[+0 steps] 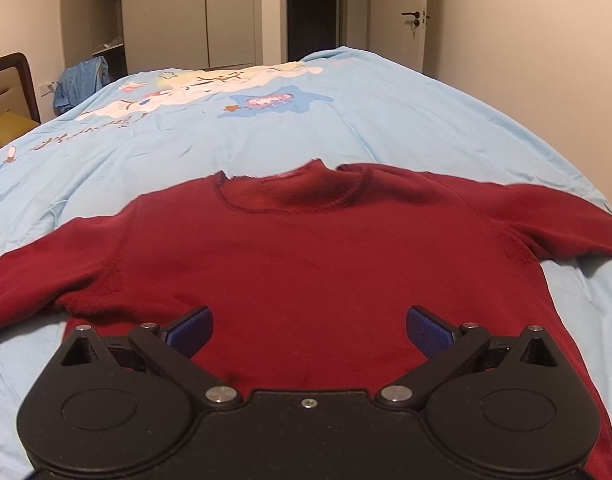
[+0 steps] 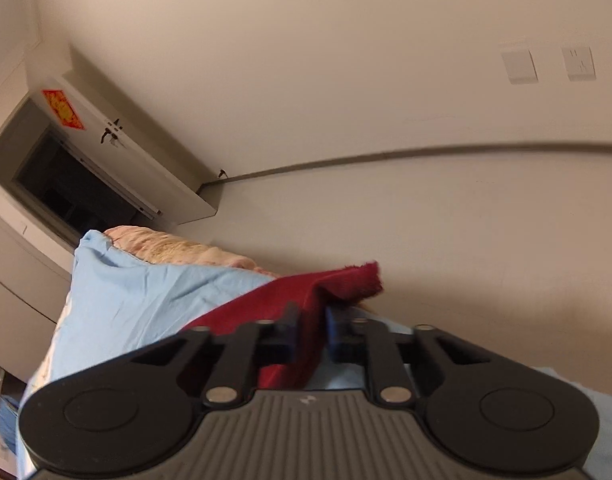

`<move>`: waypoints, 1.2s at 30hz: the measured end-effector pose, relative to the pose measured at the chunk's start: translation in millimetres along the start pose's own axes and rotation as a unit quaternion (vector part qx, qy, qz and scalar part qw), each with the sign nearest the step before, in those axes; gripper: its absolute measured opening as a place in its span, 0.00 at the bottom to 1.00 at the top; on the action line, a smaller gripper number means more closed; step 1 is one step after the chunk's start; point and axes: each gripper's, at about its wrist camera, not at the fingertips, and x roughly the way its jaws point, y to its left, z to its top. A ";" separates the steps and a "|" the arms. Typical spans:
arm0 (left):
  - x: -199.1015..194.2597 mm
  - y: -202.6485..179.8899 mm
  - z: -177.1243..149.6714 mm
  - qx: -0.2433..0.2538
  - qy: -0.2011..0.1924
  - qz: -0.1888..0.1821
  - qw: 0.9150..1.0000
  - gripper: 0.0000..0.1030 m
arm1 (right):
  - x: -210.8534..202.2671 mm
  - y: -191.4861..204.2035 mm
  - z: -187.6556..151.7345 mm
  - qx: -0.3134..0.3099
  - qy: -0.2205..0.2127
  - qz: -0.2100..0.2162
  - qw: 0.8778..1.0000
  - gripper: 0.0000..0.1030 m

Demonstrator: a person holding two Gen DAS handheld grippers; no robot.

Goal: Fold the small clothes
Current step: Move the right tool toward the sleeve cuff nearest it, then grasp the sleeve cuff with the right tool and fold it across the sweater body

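A dark red long-sleeved sweater (image 1: 298, 256) lies flat on the light blue bedspread (image 1: 234, 136), collar away from me and both sleeves spread sideways. My left gripper (image 1: 309, 330) hovers over the sweater's lower body, wide open, blue pads (image 1: 194, 330) apart with nothing between them. In the right wrist view my right gripper (image 2: 311, 334) is shut on a fold of the red sweater sleeve (image 2: 302, 292), whose cuff end (image 2: 358, 276) sticks up past the fingers at the bed's edge.
The bed fills the left wrist view; a wardrobe (image 1: 166, 12) and a dark doorway (image 1: 312, 8) stand beyond it, a headboard (image 1: 10, 84) at the left. The right wrist view tilts toward a bare wall (image 2: 346, 80), a door (image 2: 118, 136) and the floor.
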 end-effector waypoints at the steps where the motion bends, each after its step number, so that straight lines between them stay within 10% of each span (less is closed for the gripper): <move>1: -1.0 2.2 1.2 -0.001 -0.001 0.003 1.000 0.99 | -4.7 6.9 -2.2 -0.020 -0.010 0.003 1.000 0.08; 6: -7.9 16.6 5.4 -0.010 -0.006 0.023 1.000 0.99 | -43.9 68.9 -14.9 -0.158 -0.071 0.031 0.984 0.07; 14: -30.0 48.0 9.0 -0.049 -0.028 0.035 0.998 0.99 | -116.0 195.2 -71.9 -0.355 -0.139 0.166 0.909 0.07; 27: -75.1 125.9 -1.6 -0.130 -0.069 0.079 0.986 0.99 | -179.3 327.5 -247.3 -0.503 -0.111 0.350 0.782 0.07; 36: -92.3 177.3 -23.3 -0.185 -0.079 0.100 0.975 0.99 | -201.1 339.1 -377.5 -0.624 -0.046 0.360 0.692 0.07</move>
